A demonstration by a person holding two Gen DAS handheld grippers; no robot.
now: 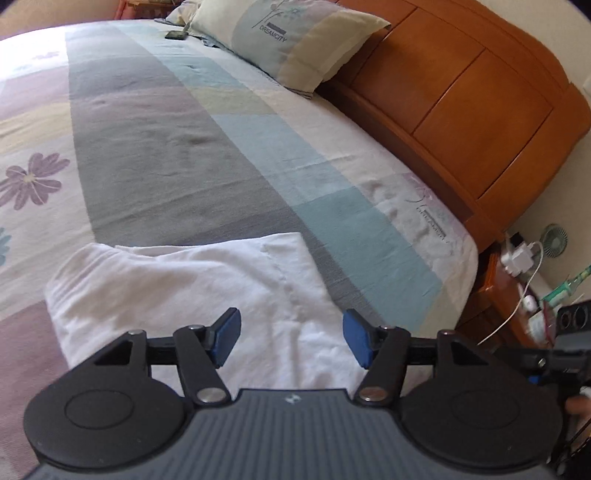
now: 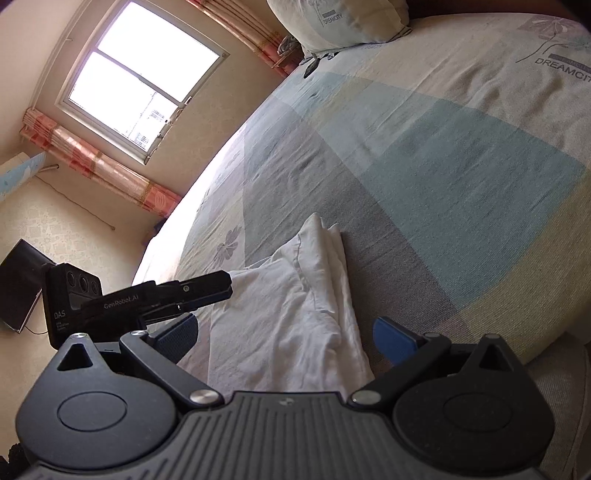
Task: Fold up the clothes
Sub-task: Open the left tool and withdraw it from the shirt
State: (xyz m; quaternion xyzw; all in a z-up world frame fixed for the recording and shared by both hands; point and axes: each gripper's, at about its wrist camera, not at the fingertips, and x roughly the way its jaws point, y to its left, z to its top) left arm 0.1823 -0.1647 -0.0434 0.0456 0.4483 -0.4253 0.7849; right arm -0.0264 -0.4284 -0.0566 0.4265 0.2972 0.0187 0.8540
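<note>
A white garment [image 1: 177, 291] lies folded into a rough rectangle on the patchwork bedspread [image 1: 155, 147], near the bed's front edge. My left gripper [image 1: 291, 338] hangs just above its near right part, open, with nothing between the blue pads [image 1: 226, 338]. In the right wrist view the same garment [image 2: 295, 306] shows stacked layers at its far corner. My right gripper [image 2: 284, 339] stands open over its near edge, the pads apart from the cloth. The left gripper [image 2: 218, 286] shows side-on at the left.
A pillow [image 1: 291, 37] lies against the wooden headboard [image 1: 472, 96] at the back. A small dark device [image 1: 175, 35] lies on the bed near it. A nightstand [image 1: 517, 291] with chargers and cables stands at the right. A window [image 2: 144, 81] and curtains are beyond the bed.
</note>
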